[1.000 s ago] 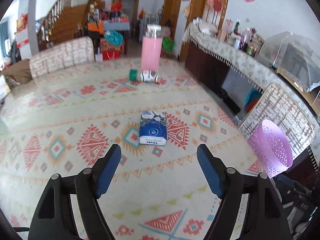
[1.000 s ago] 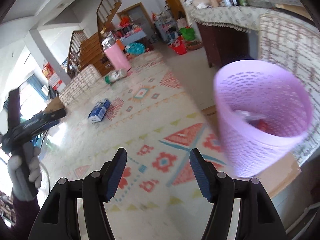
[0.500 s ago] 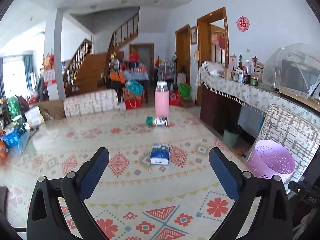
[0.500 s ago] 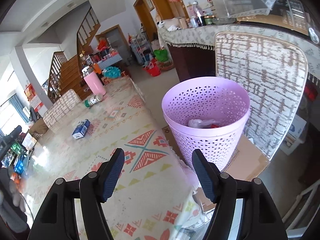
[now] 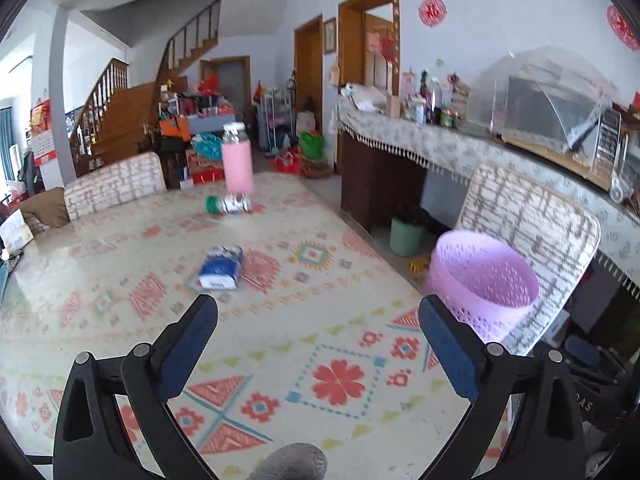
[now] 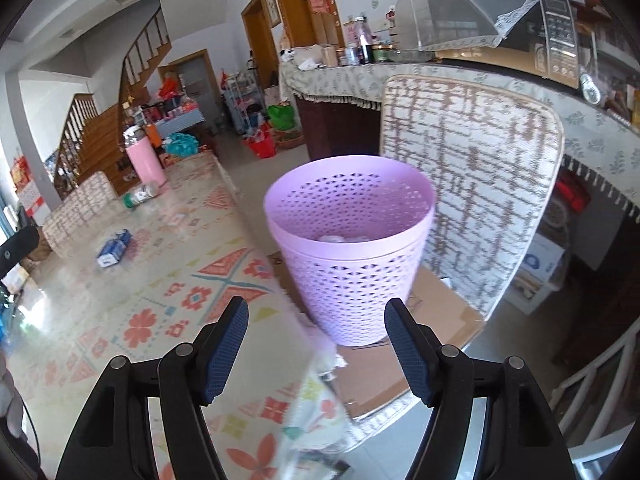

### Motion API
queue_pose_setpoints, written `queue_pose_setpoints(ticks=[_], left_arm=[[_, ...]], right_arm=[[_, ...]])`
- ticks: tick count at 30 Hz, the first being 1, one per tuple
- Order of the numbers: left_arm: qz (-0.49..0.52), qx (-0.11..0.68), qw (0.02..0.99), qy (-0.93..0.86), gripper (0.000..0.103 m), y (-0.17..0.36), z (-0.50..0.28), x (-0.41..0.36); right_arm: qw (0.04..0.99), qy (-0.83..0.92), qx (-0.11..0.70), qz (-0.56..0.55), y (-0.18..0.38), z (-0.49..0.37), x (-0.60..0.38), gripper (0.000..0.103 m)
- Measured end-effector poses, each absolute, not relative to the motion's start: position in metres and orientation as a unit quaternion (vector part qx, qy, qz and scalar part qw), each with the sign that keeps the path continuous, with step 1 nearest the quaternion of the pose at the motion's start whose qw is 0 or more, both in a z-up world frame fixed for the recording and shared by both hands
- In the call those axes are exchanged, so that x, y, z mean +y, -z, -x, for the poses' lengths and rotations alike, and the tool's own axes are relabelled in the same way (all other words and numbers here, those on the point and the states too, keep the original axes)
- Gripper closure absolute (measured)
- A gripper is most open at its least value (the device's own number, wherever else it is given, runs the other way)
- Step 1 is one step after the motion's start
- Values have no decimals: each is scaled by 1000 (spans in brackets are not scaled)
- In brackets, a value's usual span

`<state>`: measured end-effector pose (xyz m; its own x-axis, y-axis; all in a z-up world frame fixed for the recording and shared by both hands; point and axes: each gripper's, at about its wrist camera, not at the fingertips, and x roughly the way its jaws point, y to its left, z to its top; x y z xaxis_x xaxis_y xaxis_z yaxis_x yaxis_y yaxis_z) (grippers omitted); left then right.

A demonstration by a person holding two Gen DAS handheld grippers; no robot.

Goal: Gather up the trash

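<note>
Now | left tongs [image 5: 318, 328] wide open, empty, swung toward basket [image 5: 484, 280] | right tongs [image 6: 316, 330] open, empty, nearer basket

The basket [image 6: 352, 240] stands straight ahead between the right gripper's fingers [image 6: 226, 344], on a cardboard sheet [image 6: 436, 312] — a chair [image 6: 472, 176] behind it, the packet [image 6: 114, 253] lying far left on the table [image 6: 132, 320]
</note>
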<state>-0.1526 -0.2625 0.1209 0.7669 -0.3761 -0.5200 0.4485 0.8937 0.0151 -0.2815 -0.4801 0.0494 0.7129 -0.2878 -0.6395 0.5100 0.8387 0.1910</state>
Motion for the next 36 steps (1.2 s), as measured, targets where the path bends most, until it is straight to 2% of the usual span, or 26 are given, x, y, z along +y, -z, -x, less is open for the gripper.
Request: queue_pose_setpoints(ticks=[12,36], left_arm=[[-101,312,917,227,3,-90,155,-287],[-155,345,892,246,3,-68,153,-326]], right_arm=[[904,231,313,-179,-42,282,-488,26],[891,259,322,-189,-30,285,-513,24]])
